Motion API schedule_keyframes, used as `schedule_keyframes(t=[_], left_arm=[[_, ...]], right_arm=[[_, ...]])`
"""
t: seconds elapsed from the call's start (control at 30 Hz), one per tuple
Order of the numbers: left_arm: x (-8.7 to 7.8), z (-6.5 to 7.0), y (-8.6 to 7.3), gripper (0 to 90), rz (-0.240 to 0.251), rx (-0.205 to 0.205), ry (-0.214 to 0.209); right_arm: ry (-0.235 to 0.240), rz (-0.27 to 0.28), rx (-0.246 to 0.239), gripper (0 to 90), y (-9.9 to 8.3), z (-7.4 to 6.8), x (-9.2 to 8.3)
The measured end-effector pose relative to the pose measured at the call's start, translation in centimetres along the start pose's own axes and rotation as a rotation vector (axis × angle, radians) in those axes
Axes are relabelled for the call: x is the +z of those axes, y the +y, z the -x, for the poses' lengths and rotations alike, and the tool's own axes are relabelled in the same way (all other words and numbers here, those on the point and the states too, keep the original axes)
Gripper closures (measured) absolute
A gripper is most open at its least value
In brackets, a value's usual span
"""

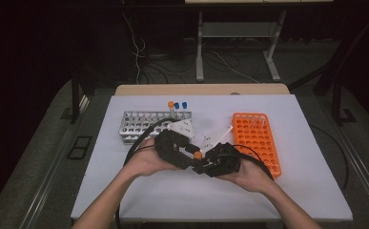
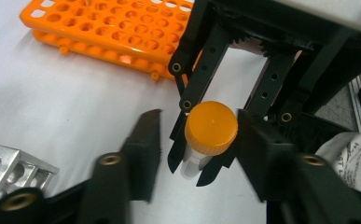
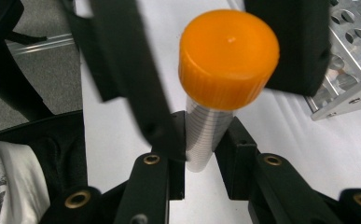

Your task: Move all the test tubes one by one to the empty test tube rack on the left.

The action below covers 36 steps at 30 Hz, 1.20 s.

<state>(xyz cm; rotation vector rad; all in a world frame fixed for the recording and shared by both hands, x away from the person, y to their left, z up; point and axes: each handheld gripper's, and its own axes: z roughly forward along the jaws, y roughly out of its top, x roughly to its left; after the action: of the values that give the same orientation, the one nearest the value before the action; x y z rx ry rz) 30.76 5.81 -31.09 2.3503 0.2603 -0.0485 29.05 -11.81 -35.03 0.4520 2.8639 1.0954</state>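
Observation:
A clear tube with an orange cap is held above the white table between the two grippers. My right gripper is shut on the tube's ribbed body, below the orange cap. My left gripper stands open around the cap. One of its pads is close against the cap and the other pad stands well clear. In the high view the left gripper and the right gripper meet tip to tip at the table's middle.
A silver metal rack stands at the back left with an orange-capped tube and two blue-capped tubes at its far end. An orange plastic rack lies to the right. Cables trail from both grippers.

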Motion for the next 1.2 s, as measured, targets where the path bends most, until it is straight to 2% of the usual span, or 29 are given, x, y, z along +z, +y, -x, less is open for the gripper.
schedule_keyframes(t=[0.1,0.33,0.47,0.77,1.07,1.2], left_arm=[[0.1,0.0,0.0,67.9,-0.006,0.007,-0.014],[-0.1,-0.2,0.0,68.8,-0.006,0.004,-0.020],[-0.5,-0.4,0.1,68.9,-0.001,0.002,-0.018],[-1.7,-0.9,0.2,68.9,0.014,-0.008,0.004],[-2.7,-1.5,0.2,68.9,0.014,-0.014,0.027],[-3.4,-1.8,0.3,68.9,0.016,-0.017,0.042]], right_arm=[[0.004,0.004,0.002,73.7,0.1,0.0,0.0],[0.010,0.006,0.009,72.9,0.0,0.1,0.0],[0.006,0.018,0.021,64.7,-0.1,0.3,-0.4],[-0.002,0.046,0.062,54.6,-0.8,0.8,-1.7],[-0.018,0.072,0.105,34.2,-1.8,1.3,-2.9],[-0.035,0.083,0.135,18.9,-2.4,1.5,-3.6]])
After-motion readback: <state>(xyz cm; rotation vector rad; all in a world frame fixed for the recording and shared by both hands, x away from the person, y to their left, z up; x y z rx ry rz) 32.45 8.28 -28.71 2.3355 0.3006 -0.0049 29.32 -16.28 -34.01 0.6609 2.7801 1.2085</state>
